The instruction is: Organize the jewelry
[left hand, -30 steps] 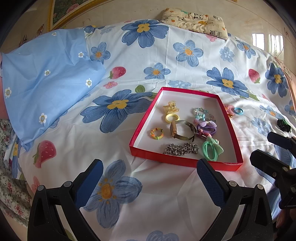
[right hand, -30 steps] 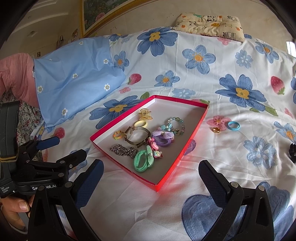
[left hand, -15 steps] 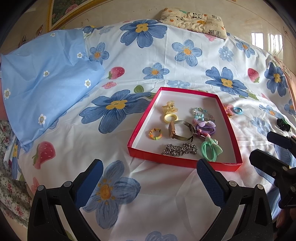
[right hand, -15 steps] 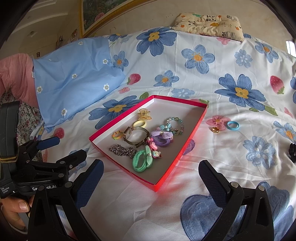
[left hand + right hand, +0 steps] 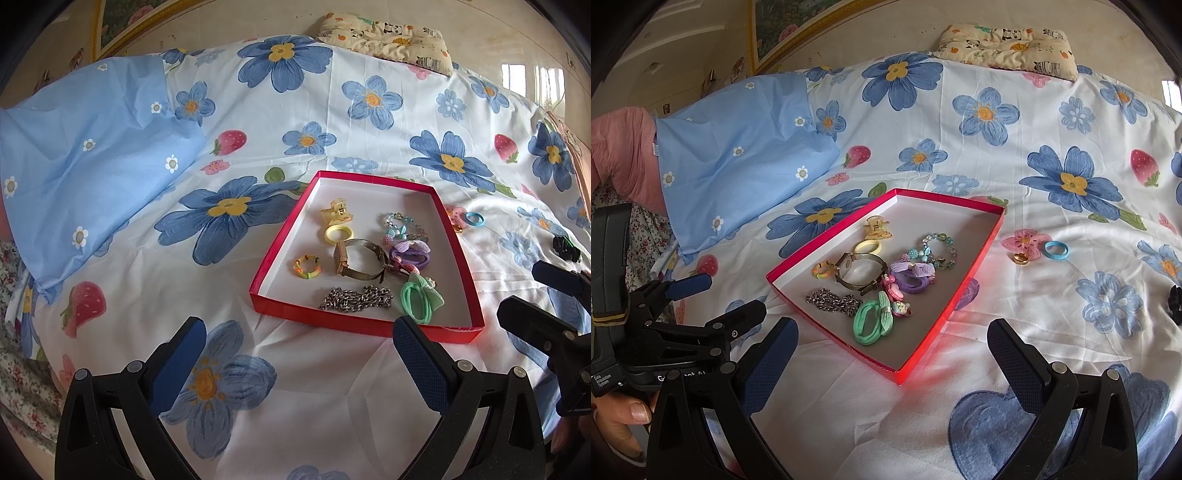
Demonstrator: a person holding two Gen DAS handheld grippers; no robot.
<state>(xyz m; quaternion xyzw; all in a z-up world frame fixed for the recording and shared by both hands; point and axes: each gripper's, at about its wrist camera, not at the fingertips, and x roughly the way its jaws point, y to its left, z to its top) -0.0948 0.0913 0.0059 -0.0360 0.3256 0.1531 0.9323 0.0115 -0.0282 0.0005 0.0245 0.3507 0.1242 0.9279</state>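
Observation:
A shallow red tray [image 5: 365, 325] [image 5: 975, 269] lies on the flowered bedsheet. It holds a silver chain [image 5: 356, 299], a gold watch [image 5: 360, 258], a green hair tie [image 5: 873, 321], purple hair ties [image 5: 912, 278], a bead bracelet [image 5: 940, 249], a yellow ring and a yellow claw clip. A gold ring [image 5: 1021, 257], a blue ring [image 5: 1055, 250] and a black hair tie [image 5: 565, 246] lie on the sheet to the right of the tray. My left gripper [image 5: 299, 354] is open and empty near the tray's front edge. My right gripper [image 5: 892, 356] is open and empty above the tray's near corner.
A light blue pillow [image 5: 85, 162] lies at the left. A small patterned cushion [image 5: 386, 31] sits at the far edge by the wall. The other gripper shows at the right in the left wrist view [image 5: 554, 310] and at the left in the right wrist view [image 5: 690, 314].
Both views have shifted very slightly; the tray sits a touch lower left in frame. Both grippers stay open and empty. Nothing on the bed has moved.

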